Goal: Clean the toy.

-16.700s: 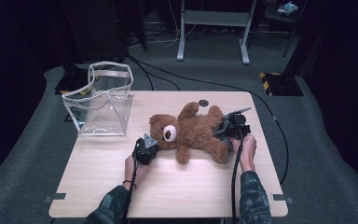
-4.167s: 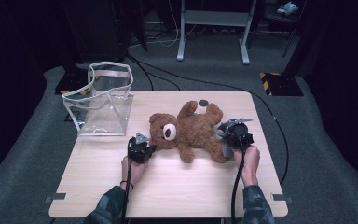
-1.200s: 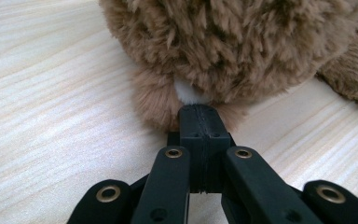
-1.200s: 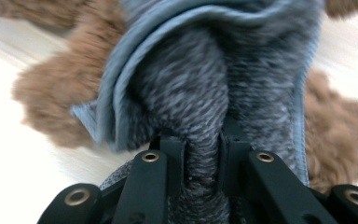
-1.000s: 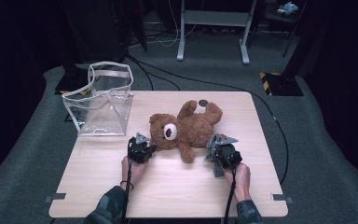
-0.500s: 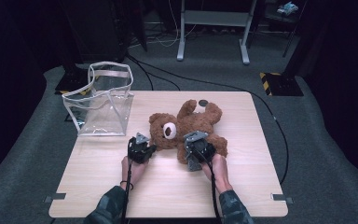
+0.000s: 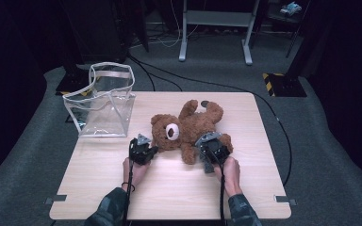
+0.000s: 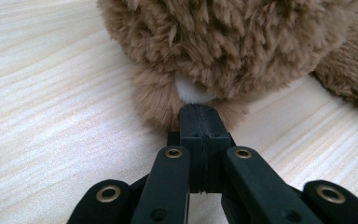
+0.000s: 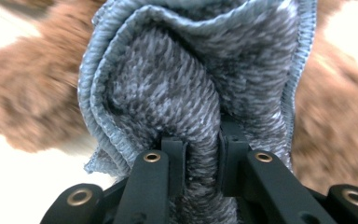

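Left claw [image 8: 198, 122] pinches the bear's [image 7: 188, 127] ear; right claw [image 9: 200, 154] grips a grey cloth [image 9: 191, 79] at its leg; dressing barely begun.

Both forearms come in from the near edge of the counter, sleeves patterned, hands bare. The left hand [image 7: 134, 170] grips the left gripper [image 7: 143, 149] low and pointed away from the person; in the left gripper view its black fingers [image 8: 198, 123] are pressed flat together, tips nosed into brown fur. The right hand [image 7: 227, 170] holds the right gripper [image 7: 210, 149] to the right of the other, well apart from it. In the right gripper view its fingers [image 9: 173, 154] pinch a fold of grey knitted cloth [image 9: 186, 88].
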The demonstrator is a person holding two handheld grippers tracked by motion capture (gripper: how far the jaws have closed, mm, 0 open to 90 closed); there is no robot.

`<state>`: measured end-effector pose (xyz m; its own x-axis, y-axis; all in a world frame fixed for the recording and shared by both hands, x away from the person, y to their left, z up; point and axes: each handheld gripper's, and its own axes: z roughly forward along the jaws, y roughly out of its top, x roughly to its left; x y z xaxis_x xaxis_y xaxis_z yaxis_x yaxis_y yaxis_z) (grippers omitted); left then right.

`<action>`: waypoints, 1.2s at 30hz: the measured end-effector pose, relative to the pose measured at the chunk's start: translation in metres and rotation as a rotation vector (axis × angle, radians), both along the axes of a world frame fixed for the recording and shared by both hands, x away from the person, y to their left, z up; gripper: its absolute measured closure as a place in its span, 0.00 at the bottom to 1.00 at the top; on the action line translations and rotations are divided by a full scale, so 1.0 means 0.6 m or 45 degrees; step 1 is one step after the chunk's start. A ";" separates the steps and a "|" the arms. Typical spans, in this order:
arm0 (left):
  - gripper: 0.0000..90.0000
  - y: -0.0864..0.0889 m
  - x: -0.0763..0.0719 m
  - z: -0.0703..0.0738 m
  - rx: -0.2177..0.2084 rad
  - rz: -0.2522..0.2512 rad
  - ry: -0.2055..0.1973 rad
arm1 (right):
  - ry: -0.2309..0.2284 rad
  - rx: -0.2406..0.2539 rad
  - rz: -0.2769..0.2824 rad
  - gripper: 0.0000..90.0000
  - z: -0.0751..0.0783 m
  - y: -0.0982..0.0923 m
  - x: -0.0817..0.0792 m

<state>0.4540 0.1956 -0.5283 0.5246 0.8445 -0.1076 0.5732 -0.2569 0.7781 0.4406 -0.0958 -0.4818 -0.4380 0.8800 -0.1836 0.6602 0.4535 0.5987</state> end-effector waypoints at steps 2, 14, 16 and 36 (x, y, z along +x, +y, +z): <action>1.00 0.000 0.000 0.000 0.004 -0.001 0.002 | -0.046 0.081 0.057 0.85 0.015 -0.001 -0.009; 1.00 -0.001 -0.001 0.000 0.006 -0.007 0.001 | -0.008 0.128 0.235 0.85 0.009 0.077 0.023; 1.00 -0.001 -0.001 0.001 0.006 -0.007 0.003 | 0.024 0.129 0.264 0.85 0.005 0.082 0.017; 1.00 0.000 0.000 0.000 0.005 -0.008 0.002 | -0.016 0.261 0.215 0.85 0.041 0.108 0.042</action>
<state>0.4538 0.1954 -0.5281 0.5296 0.8417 -0.1050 0.5727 -0.2635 0.7763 0.4657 -0.0310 -0.4572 -0.5804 0.8142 -0.0153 0.5777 0.4249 0.6969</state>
